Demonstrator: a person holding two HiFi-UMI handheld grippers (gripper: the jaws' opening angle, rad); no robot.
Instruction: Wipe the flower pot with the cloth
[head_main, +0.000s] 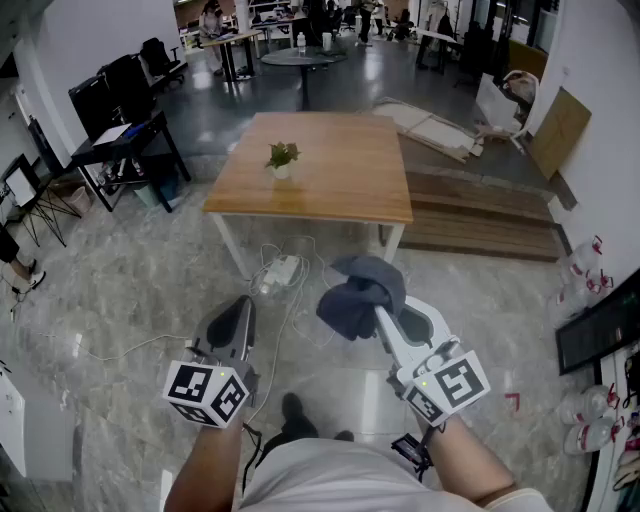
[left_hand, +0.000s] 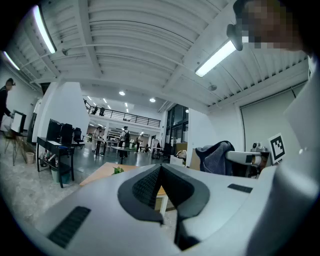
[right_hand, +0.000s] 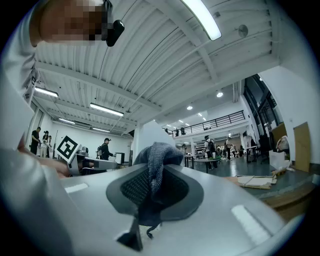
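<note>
A small white flower pot (head_main: 281, 170) with a green plant stands on a wooden table (head_main: 350, 185) some way ahead; its plant (left_hand: 118, 170) shows faintly in the left gripper view. My right gripper (head_main: 383, 312) is shut on a dark grey-blue cloth (head_main: 358, 296), which bunches over the jaw tips. In the right gripper view the cloth (right_hand: 153, 167) is pinched between the dark pads. My left gripper (head_main: 238, 308) is shut with nothing between its jaws, held level beside the right one, well short of the table.
A white power strip (head_main: 281, 271) and cables lie on the glossy floor under the table's near edge. A black desk (head_main: 120, 140) stands to the left, wooden planks (head_main: 480, 215) and boards to the right. People and tables are far back.
</note>
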